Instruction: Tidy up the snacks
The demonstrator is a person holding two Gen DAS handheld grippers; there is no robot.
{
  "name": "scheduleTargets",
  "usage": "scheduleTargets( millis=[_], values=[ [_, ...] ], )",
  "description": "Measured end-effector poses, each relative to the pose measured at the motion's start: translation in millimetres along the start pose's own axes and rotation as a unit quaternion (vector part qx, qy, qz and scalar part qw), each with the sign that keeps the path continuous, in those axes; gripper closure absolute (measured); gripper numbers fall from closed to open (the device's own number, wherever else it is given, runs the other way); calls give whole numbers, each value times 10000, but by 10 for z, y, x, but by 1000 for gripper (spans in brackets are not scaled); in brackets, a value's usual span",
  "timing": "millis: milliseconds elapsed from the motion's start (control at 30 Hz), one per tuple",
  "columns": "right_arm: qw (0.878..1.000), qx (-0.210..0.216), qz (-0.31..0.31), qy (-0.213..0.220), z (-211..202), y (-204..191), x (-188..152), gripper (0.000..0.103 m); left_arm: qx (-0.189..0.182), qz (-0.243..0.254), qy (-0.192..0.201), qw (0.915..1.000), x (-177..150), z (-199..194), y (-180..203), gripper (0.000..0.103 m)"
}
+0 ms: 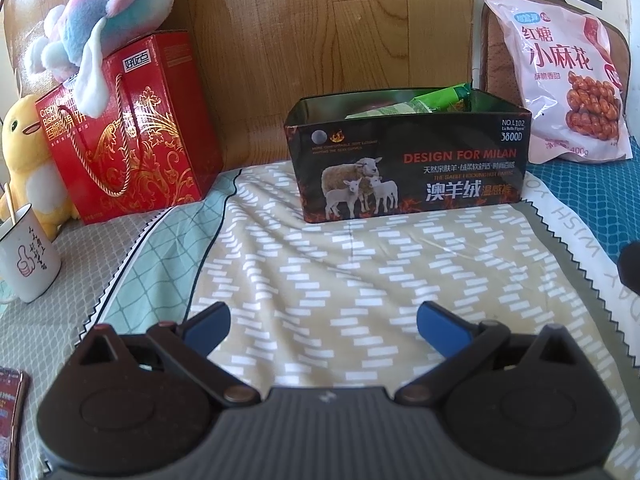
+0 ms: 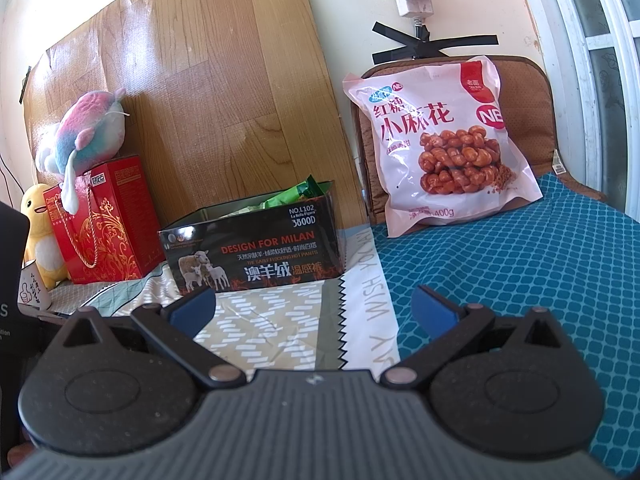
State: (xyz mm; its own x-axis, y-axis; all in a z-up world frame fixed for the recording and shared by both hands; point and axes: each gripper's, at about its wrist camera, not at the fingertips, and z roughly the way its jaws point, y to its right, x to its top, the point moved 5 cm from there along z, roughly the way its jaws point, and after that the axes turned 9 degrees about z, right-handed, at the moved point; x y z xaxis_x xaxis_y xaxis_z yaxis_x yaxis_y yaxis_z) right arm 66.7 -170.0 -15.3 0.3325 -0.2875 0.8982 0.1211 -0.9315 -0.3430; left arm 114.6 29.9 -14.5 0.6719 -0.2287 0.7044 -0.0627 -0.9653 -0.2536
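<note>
Left wrist view
Left gripper [image 1: 323, 322]: blue-tipped fingers [image 1: 210, 326] spread wide, nothing between them, above the patterned beige cloth [image 1: 320, 272].
Snack box: black open-topped cardboard box with sheep picture [image 1: 408, 160] stands on the cloth ahead, against the wooden board; green snack packets [image 1: 436, 100] poke out of its top.
Pink bag: large pink plastic bag of fried dough twists [image 1: 560, 80] leans upright at right, well apart from the box.
Left side: red gift box with gold pattern [image 1: 128, 128], a pastel plush toy [image 1: 108, 16] on top; white mug [image 1: 28, 256] near it.

Right wrist view
Right gripper [image 2: 316, 312]: fingers [image 2: 434, 310] wide apart, empty.
Snack box [image 2: 256, 248]: ahead left.
Pink bag [image 2: 444, 144]: leaning on a brown cushion [image 2: 532, 92], its base on the teal mesh mat [image 2: 520, 272].
</note>
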Motion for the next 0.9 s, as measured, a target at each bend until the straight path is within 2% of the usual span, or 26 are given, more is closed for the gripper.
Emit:
scheduleTargets(
  millis=[900],
  values=[
    [10000, -6, 0, 3, 3, 0, -5, 0, 53, 19, 0, 10000, 2, -5, 4, 0]
  ],
)
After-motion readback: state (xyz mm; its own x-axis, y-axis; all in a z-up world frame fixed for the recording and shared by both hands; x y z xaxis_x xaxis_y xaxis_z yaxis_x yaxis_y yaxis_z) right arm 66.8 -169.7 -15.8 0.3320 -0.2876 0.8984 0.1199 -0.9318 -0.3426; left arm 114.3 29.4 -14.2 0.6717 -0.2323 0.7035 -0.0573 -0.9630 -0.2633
